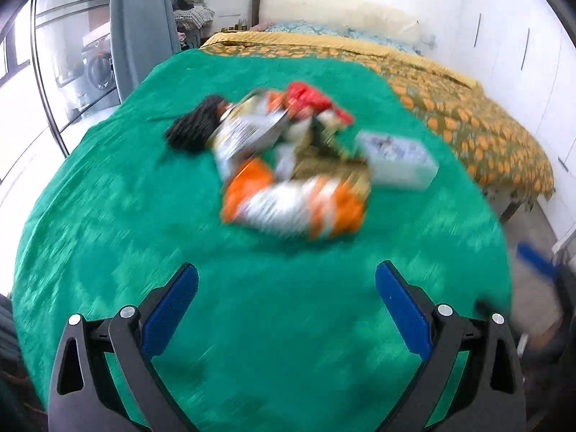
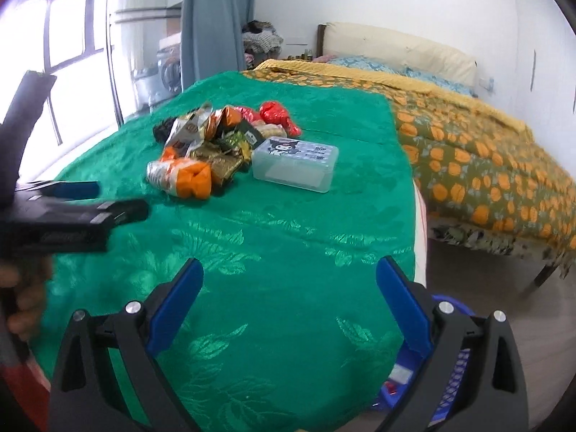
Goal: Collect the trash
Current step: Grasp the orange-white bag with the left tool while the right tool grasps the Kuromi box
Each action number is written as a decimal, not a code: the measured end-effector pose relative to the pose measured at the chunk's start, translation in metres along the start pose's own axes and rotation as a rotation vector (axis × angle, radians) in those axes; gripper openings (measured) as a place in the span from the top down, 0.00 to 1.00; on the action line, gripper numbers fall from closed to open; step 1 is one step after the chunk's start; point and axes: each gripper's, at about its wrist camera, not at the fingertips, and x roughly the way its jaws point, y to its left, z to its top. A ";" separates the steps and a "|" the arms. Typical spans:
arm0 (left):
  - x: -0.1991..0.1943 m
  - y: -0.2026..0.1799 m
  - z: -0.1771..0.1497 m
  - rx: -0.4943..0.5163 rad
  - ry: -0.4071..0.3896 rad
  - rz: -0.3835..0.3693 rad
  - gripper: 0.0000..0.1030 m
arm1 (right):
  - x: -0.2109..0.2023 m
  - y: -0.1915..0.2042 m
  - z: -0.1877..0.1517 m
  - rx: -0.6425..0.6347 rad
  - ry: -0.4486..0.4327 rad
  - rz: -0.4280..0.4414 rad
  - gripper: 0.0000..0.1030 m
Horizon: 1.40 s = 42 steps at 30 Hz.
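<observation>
A pile of crumpled wrappers (image 2: 216,144) lies on the green bedspread (image 2: 288,216). At its near end is an orange-and-white packet (image 2: 187,176), at the far end a red one (image 2: 277,113). The left wrist view is blurred but shows the same packet (image 1: 291,201) and red wrapper (image 1: 309,99). A clear lidded plastic box (image 2: 295,163) with a cartoon label rests against the pile's right side. My left gripper (image 1: 287,270) is open and empty, short of the pile. My right gripper (image 2: 291,264) is open and empty, farther back near the bed's edge. The left gripper (image 2: 120,199) shows at the left.
A blue plastic basket (image 2: 450,378) stands on the floor below the right gripper. A second bed with an orange-patterned cover (image 2: 486,151) lies to the right across a floor gap. A window and grey curtain (image 2: 212,18) are at the back left. A hand (image 2: 25,288) holds the left gripper.
</observation>
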 end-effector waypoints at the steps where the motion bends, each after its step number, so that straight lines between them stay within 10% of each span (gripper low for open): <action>1: 0.006 -0.007 0.008 -0.001 0.001 0.014 0.05 | 0.000 -0.002 0.000 0.016 -0.001 0.008 0.09; 8: 0.050 -0.021 0.027 -0.027 0.055 0.195 0.05 | -0.002 -0.009 0.001 0.027 -0.007 0.001 0.09; 17: 0.002 0.094 -0.030 -0.072 0.108 0.174 0.04 | -0.007 -0.002 0.007 0.015 -0.014 0.040 0.09; 26: -0.011 0.105 -0.021 -0.057 0.055 -0.150 0.04 | -0.003 0.016 -0.004 -0.042 -0.003 0.034 0.09; 34: 0.030 0.093 0.008 0.018 0.103 -0.117 0.05 | -0.003 -0.006 -0.005 0.018 -0.001 0.025 0.09; 39: 0.027 0.090 0.009 0.087 0.075 -0.139 0.49 | 0.001 -0.012 -0.001 0.053 0.017 0.067 0.09; 42: 0.014 0.085 0.002 0.157 0.077 -0.129 0.50 | 0.008 -0.008 0.006 0.052 0.042 0.122 0.09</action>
